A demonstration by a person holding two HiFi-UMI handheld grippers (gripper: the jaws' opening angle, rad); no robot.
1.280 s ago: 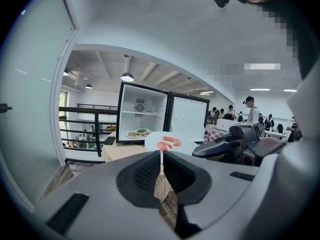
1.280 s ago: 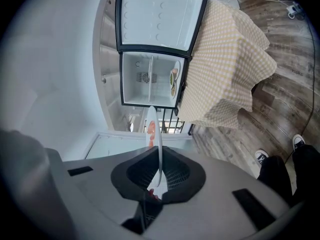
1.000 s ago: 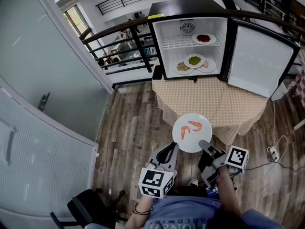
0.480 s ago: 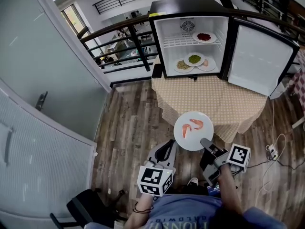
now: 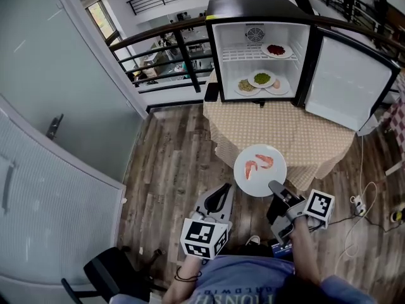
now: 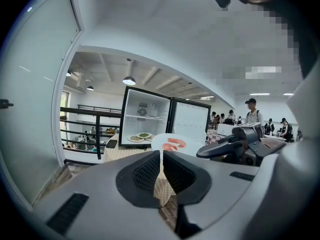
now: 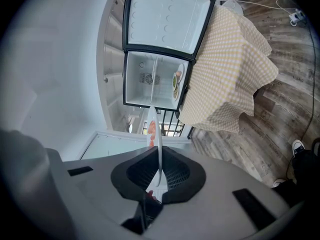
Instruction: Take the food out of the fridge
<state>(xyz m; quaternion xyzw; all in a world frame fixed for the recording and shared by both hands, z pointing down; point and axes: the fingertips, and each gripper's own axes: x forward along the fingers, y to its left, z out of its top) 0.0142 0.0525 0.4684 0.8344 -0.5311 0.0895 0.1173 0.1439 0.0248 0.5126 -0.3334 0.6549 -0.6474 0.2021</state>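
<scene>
- The right claw (image 5: 273,186) is clamped on the rim of the white plate (image 5: 260,172) of shrimp (image 5: 259,163), near the checked surface's (image 5: 278,128) front edge.
- The left claw (image 5: 221,194) is closed and empty.
- The open fridge (image 5: 218,56) holds other plates (image 5: 262,79).

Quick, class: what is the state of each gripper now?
Left gripper: shut, empty.
Right gripper: shut on the rim of the white plate of shrimp.

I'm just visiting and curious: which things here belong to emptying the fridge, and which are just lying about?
Part of the job: fridge, shrimp plate in the right hand-held gripper, plates inside, checked table.
Lying about: black chair, power strip, railing.
</scene>
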